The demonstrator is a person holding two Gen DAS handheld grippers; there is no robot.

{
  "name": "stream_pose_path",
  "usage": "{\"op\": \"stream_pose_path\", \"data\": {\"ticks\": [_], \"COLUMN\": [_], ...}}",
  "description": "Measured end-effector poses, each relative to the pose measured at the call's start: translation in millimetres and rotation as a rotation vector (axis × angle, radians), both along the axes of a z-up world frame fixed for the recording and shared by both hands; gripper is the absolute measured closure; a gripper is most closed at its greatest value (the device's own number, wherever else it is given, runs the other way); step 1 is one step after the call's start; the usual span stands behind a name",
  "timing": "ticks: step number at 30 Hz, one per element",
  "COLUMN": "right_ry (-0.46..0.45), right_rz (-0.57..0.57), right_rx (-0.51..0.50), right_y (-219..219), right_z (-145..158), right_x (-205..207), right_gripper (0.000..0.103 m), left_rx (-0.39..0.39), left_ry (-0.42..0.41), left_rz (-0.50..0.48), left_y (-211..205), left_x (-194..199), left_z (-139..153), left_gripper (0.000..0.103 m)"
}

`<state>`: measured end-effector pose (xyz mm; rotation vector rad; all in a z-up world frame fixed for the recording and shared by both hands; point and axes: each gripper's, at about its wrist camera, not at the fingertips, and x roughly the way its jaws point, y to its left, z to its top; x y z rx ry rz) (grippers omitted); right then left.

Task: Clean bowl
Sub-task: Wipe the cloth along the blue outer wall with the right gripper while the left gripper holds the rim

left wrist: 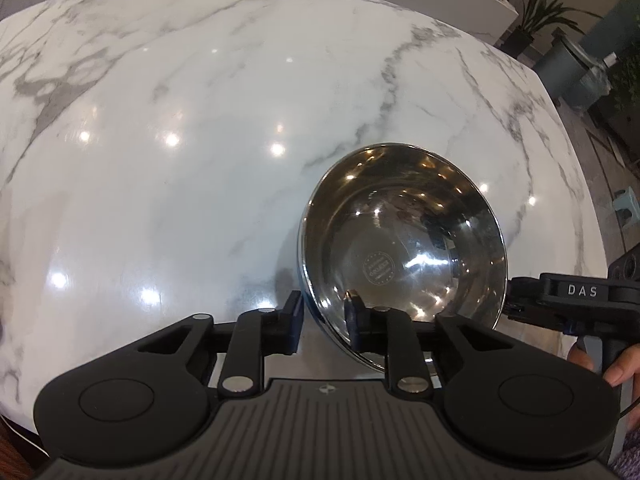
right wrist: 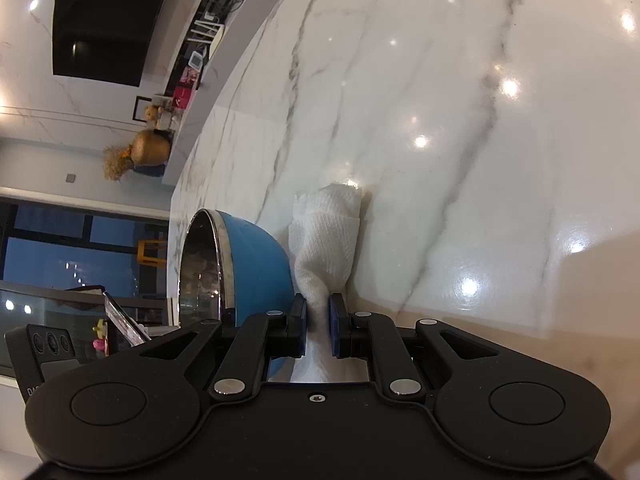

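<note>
A steel-lined bowl [left wrist: 402, 248] w/ blue outer shell sits on a glossy marble table [left wrist: 200, 120], empty inside. The left gripper [left wrist: 324, 312] straddles the bowl's near rim, one finger inside, one outside, jaws narrow but not visibly pressing the rim. The right gripper [right wrist: 318, 320], just beside the bowl's blue wall, is clamped on a white paper towel [right wrist: 326, 236] whose free end rests on the marble

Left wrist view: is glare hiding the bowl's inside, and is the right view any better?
Left wrist: ceiling-light glints dot the bowl interior and marble table, but its base stamp stays readable. Right wrist: rolled sideways, similar table glare, paper towel sharp, bowl interior barely visible.
</note>
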<state>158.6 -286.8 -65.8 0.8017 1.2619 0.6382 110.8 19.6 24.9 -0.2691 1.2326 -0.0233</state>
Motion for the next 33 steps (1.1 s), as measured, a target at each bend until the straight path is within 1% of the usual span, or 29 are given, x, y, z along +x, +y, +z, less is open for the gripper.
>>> {"op": "stream_pose_path", "data": {"ticks": [3,5,7,12,14,21,24,28,33], "right_ry": [-0.007,-0.019,-0.036,-0.099,-0.111,-0.08,-0.069,-0.06,-0.045], "right_rz": [-0.008,-0.017,-0.032,-0.083,-0.082,-0.049,-0.029,0.033,0.129], "right_rx": [0.011,0.027,0.053,0.148,0.159,0.109,0.082,0.042,-0.011], "right_y": [-6,-8,-11,-18,-18,-13,-10,-4,13], "right_z": [1,3,6,15,14,2,1,3,1], "right_x": [4,5,5,12,16,19,17,13,7], "right_gripper": [0.093,0.093,0.093,0.093,0.093,0.093,0.093,0.093,0.093], "left_rx": [0.019,0.042,0.061,0.075,0.081,0.101,0.109,0.116,0.105], "left_ry": [-0.008,-0.01,-0.014,-0.02,-0.023,-0.032,-0.036,-0.038,-0.037], "left_rz": [-0.019,-0.03,-0.033,-0.042,-0.046,-0.058,-0.063,-0.073,-0.081], "left_y": [-1,-1,1,2,3,5,5,7,11], "left_x": [1,4,6,10,11,16,18,19,19], "left_z": [0,0,1,1,1,2,2,3,3], "left_gripper": [0.085,0.088,0.089,0.092,0.092,0.092,0.092,0.092,0.092]}}
